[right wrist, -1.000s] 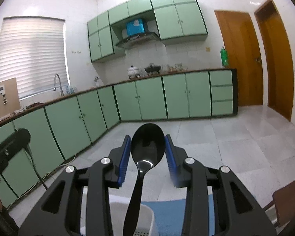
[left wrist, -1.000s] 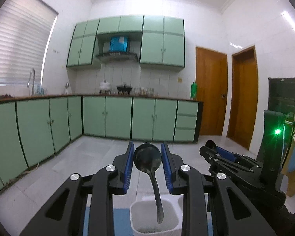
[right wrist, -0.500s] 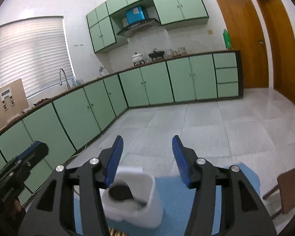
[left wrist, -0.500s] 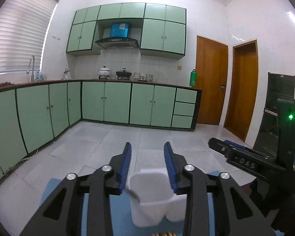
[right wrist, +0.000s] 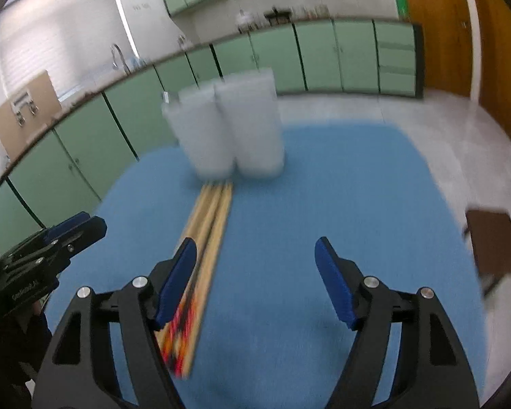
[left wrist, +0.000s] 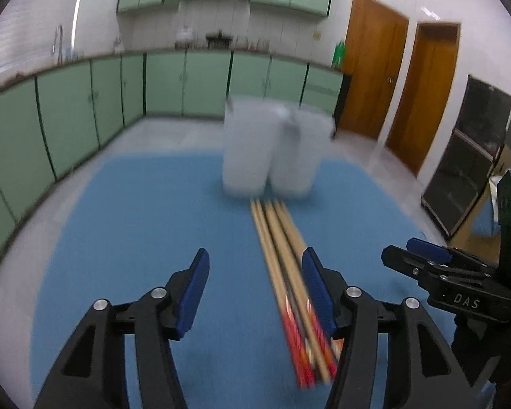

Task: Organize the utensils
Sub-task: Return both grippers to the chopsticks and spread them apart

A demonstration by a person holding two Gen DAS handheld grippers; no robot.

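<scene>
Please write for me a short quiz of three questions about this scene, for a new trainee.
1. True or false: the left gripper is shut on the chopsticks.
2. Where do the far ends of the chopsticks point?
A. the white holder
B. the wooden doors
C. the sink
3. Fill in: the chopsticks and the holder lie on a ____ mat.

Key
1. False: both the left gripper and the right gripper are open and empty.
2. A
3. blue

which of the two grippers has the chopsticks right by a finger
Both do: the wooden red-ended chopsticks lie by the left gripper's right finger and the right gripper's left finger.
</scene>
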